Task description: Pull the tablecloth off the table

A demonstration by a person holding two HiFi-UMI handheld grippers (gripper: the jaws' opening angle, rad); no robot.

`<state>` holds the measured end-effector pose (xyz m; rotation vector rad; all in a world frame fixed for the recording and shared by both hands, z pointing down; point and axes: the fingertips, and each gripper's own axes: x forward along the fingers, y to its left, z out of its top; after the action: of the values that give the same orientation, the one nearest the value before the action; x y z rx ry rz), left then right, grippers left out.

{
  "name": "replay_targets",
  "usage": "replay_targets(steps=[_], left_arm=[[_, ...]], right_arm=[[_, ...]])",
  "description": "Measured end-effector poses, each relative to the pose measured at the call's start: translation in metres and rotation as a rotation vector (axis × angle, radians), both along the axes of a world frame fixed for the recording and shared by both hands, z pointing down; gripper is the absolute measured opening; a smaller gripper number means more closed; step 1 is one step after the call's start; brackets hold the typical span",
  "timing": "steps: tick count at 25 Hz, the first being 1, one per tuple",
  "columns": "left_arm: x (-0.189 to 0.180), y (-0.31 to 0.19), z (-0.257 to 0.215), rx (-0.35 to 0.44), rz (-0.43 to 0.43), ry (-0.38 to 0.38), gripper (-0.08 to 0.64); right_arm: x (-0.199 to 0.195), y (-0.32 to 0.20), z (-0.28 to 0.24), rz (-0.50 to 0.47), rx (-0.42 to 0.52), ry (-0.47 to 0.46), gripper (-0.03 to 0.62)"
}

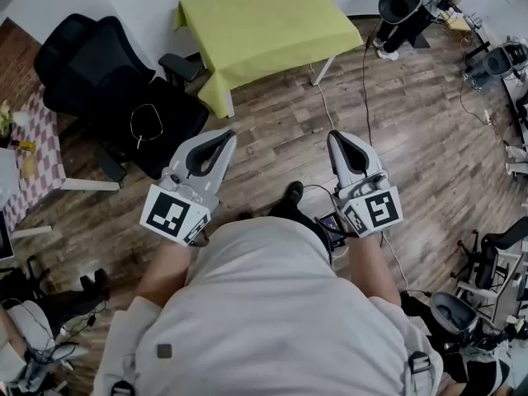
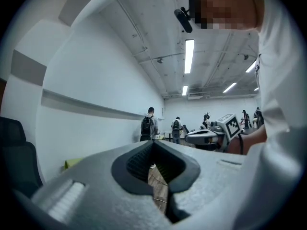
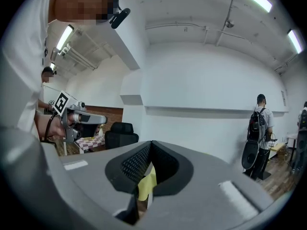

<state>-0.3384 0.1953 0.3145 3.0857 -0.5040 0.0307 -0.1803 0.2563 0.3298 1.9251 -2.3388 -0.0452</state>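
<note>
The lime-green fabric tablecloth (image 1: 260, 27) covers the white-legged counter (image 1: 322, 71) straight ahead, well apart from both claws, its hanging near corner closer to the left claw (image 1: 221, 139) than the right claw (image 1: 338, 137), each pinched together and empty.

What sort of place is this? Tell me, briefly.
Probably an open office or lab workspace: black office chairs, a small table under a yellow-green tablecloth, cables trailing over the wood-look floor, and ceiling strip lights.
</note>
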Motion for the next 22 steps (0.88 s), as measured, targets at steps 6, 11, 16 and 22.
replay_targets(steps=[6, 11, 16, 22], left_arm=[[0.057, -0.017, 0.000, -0.003, -0.003, -0.021, 0.002], [0.125, -0.028, 0.004, -0.007, 0.006, -0.043, 0.002], [0.187, -0.043, 0.000, -0.015, -0.023, -0.048, 0.002], [0.233, -0.063, -0.001, 0.024, -0.050, -0.087, 0.002]], right_arm=[[0.054, -0.016, 0.003, -0.009, -0.005, -0.004, 0.011], [0.120, -0.027, 0.007, -0.009, -0.020, -0.025, 0.011], [0.189, -0.033, 0.007, -0.018, -0.031, -0.033, 0.011], [0.253, -0.041, 0.004, -0.010, -0.019, -0.048, 0.011]])
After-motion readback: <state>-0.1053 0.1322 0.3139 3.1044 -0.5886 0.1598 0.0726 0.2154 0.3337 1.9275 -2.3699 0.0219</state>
